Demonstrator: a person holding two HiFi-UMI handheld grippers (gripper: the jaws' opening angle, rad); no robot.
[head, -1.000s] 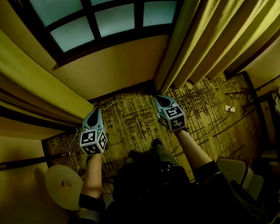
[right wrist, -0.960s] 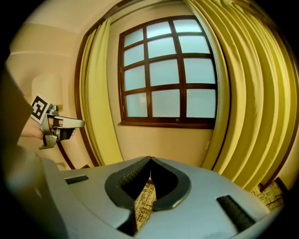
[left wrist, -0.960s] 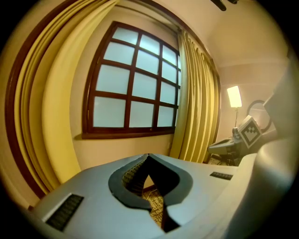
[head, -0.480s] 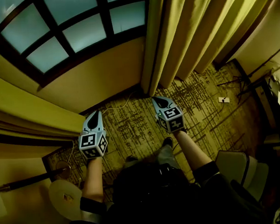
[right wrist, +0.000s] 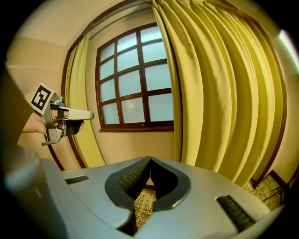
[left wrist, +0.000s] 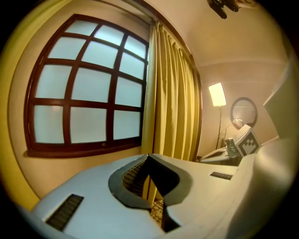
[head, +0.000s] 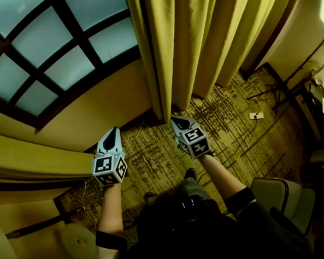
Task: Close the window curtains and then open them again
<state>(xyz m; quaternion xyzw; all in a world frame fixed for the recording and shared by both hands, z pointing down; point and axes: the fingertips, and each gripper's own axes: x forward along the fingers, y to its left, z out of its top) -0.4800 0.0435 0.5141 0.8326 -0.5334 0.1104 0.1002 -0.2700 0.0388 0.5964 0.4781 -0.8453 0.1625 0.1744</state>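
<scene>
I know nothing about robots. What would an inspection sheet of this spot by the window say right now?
Surface: patterned carpet; no table seen.
Job's things: left curtain and right curtain both gathered at the sides; window uncovered.
Clutter: chair at the person's right; pale round object at the left, too dark to name.
Grippers: left tongs and right tongs both shut, nothing between them.
Cables: thin pale cord on the carpet near the wall.
Surroundings: lit floor lamp and round mirror beyond the right curtain.
</scene>
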